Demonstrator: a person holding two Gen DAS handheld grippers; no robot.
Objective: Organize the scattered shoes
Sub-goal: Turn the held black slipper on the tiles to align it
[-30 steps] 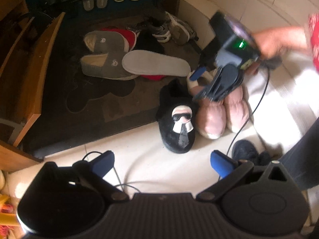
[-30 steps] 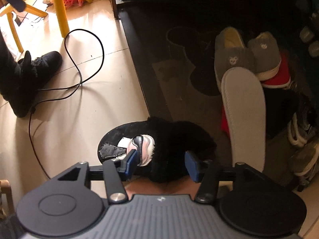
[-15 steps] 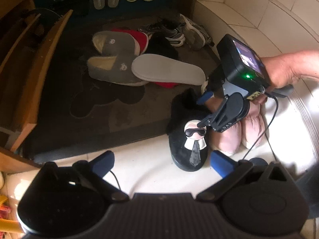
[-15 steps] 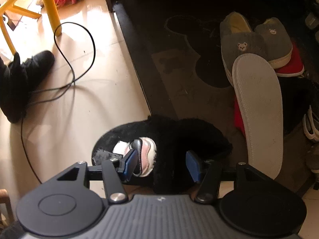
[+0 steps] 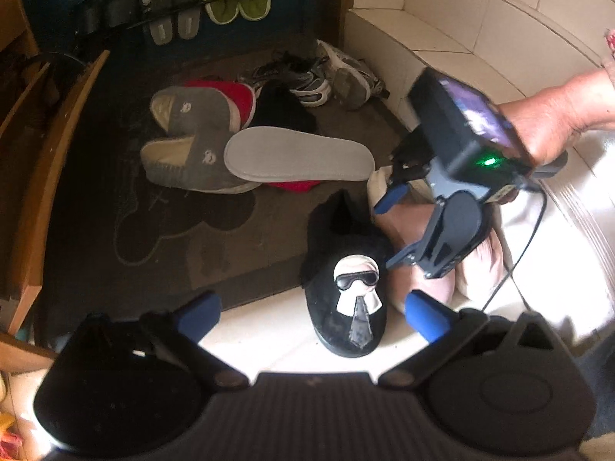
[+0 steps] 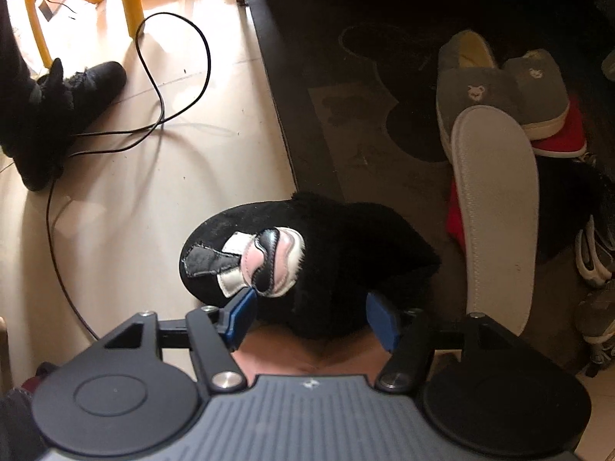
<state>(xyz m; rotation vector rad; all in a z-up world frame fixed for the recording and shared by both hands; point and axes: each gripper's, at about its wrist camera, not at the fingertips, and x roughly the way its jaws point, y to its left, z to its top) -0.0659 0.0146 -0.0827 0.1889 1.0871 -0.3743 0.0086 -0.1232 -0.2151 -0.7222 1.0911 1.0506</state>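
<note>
The left tongs point(image 5: 311, 317) hang open, empty, above a black plush slipper point(image 5: 348, 299) on the pale floor point(image 6: 153, 199) at the dark mat's point(image 5: 153, 230) edge. The right tongs point(image 6: 313, 317) straddle its collar, jaws opening. Beyond lie grey slippers point(image 5: 192, 146).

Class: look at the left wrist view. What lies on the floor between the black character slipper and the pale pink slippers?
Nothing: in the left wrist view the black character slipper sits right against the pale pink slippers, with no floor showing between them.

Black plush slipper point(image 5: 346, 307), upright, toe on tile, beside pink slippers point(image 5: 476, 265).
</note>
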